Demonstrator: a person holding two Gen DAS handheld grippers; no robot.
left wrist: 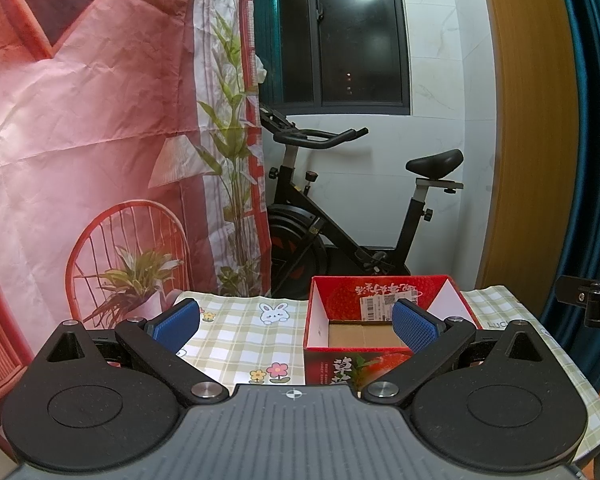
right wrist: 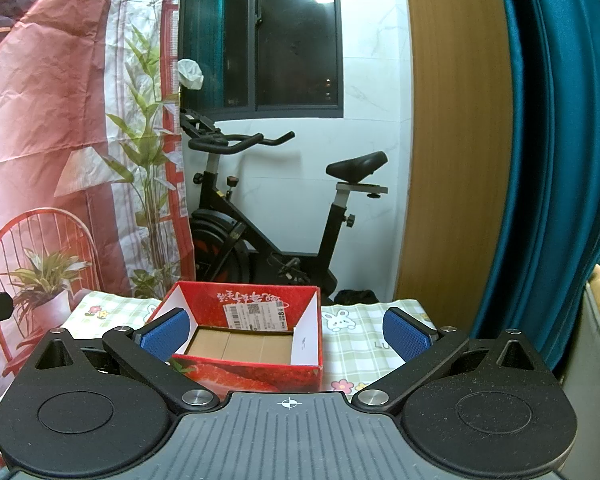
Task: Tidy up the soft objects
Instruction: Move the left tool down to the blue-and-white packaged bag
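Red printed cloth, a wrinkled backdrop showing a chair and potted plants, fills the nine o'clock side of both wrist views, with teal curtains at three o'clock and a black exercise bike standing at twelve against the white wall. Nearer lies the table, covered in a green-checked tablecloth with rabbits and flowers. On it sits the red strawberry carton, open-topped, its brown cardboard floor bare; it lies at about one o'clock from the left gripper and at about eleven from the right gripper. Both grippers hover just short of the box with their blue pads spread wide and nothing between them. No soft object shows in either view, so where the things to be sorted lie cannot be told. By my judgement the work is at its very start: the carton waits as the likely container, and the next move calls for turning one gripper away to find a soft item, then closing gently on it.
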